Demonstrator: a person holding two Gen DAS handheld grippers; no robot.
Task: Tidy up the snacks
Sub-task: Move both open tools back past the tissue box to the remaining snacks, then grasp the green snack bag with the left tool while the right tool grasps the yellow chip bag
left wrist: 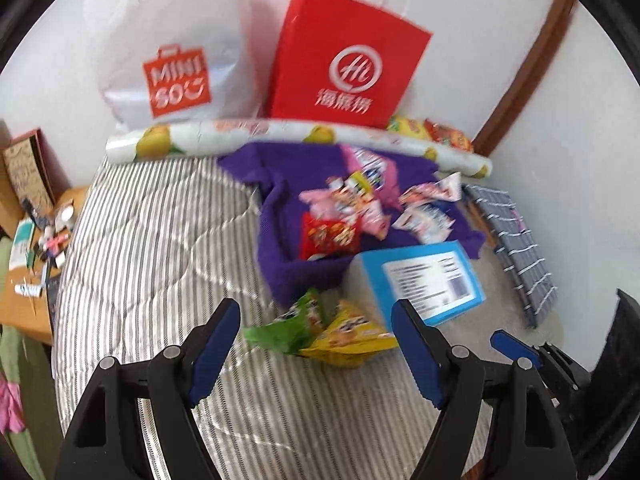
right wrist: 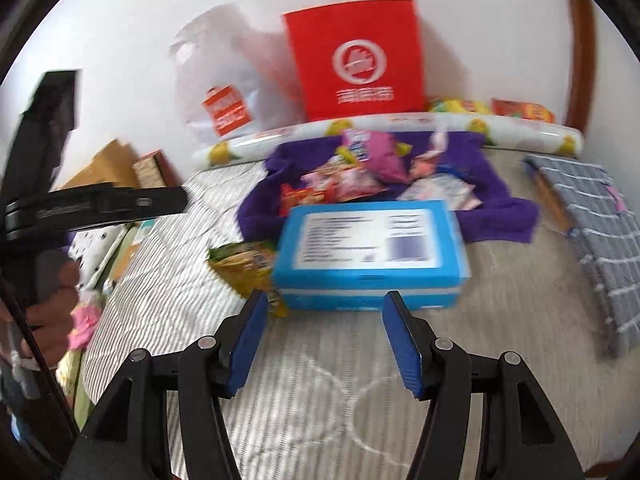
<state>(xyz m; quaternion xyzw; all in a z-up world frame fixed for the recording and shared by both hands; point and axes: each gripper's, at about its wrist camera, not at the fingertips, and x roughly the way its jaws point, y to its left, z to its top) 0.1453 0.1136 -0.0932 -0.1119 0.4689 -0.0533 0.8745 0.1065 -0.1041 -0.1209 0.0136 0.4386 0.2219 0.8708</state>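
A purple fabric basket (left wrist: 276,264) (right wrist: 496,208) on the striped bed holds several snack packets (left wrist: 344,204) (right wrist: 352,178). A blue box (left wrist: 428,280) (right wrist: 372,256) lies in front of it. A green packet (left wrist: 292,328) and a yellow packet (left wrist: 352,338) (right wrist: 244,264) lie loose beside the box. My left gripper (left wrist: 316,352) is open and empty, just short of the two loose packets. My right gripper (right wrist: 324,340) is open and empty, just short of the blue box, and its fingertip shows in the left wrist view (left wrist: 516,348).
A white Miniso bag (left wrist: 176,64) and a red paper bag (left wrist: 344,56) (right wrist: 356,56) lean on the wall behind a rolled lemon-print sheet (left wrist: 280,136). More snacks (left wrist: 436,130) lie behind it. A grey checked cloth (left wrist: 516,240) (right wrist: 596,224) lies right. A cluttered side table (left wrist: 36,240) stands left.
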